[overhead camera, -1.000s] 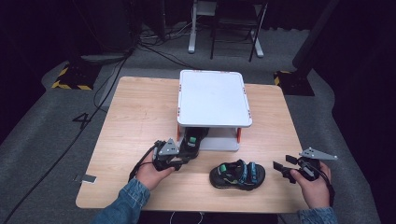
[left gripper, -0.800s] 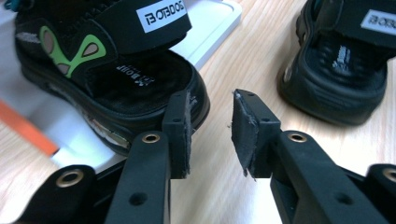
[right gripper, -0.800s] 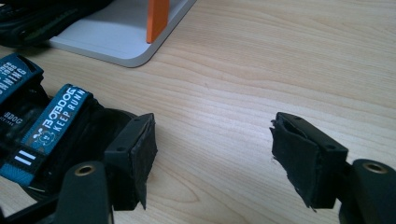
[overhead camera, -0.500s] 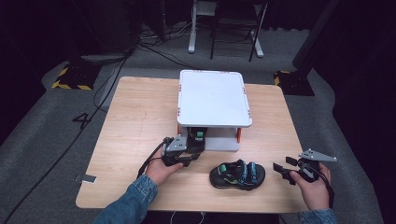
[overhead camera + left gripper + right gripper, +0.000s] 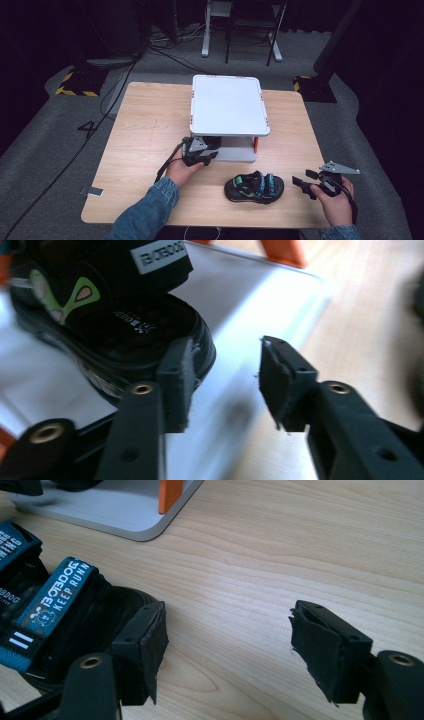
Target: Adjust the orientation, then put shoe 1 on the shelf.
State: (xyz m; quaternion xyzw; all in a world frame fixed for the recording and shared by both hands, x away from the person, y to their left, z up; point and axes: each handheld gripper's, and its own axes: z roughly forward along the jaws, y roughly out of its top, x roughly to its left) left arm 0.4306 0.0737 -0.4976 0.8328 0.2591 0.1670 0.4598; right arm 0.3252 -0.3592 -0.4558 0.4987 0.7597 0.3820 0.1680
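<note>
My left gripper (image 5: pixel 225 385) sits at the white shelf's (image 5: pixel 227 105) lower tier, jaws just opening, nothing between them; one sandal (image 5: pixel 110 325) rests there beside them; my right gripper (image 5: pixel 227 650) stands open near the table's (image 5: pixel 145 125) front edge, beside the second sandal (image 5: pixel 254 187).

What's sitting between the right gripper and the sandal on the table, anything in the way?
Nothing visible. The right gripper is open and level with the heel end of the sandal, with bare wooden table between them. In the right gripper view, one of its fingers is already beside the heel.
</note>
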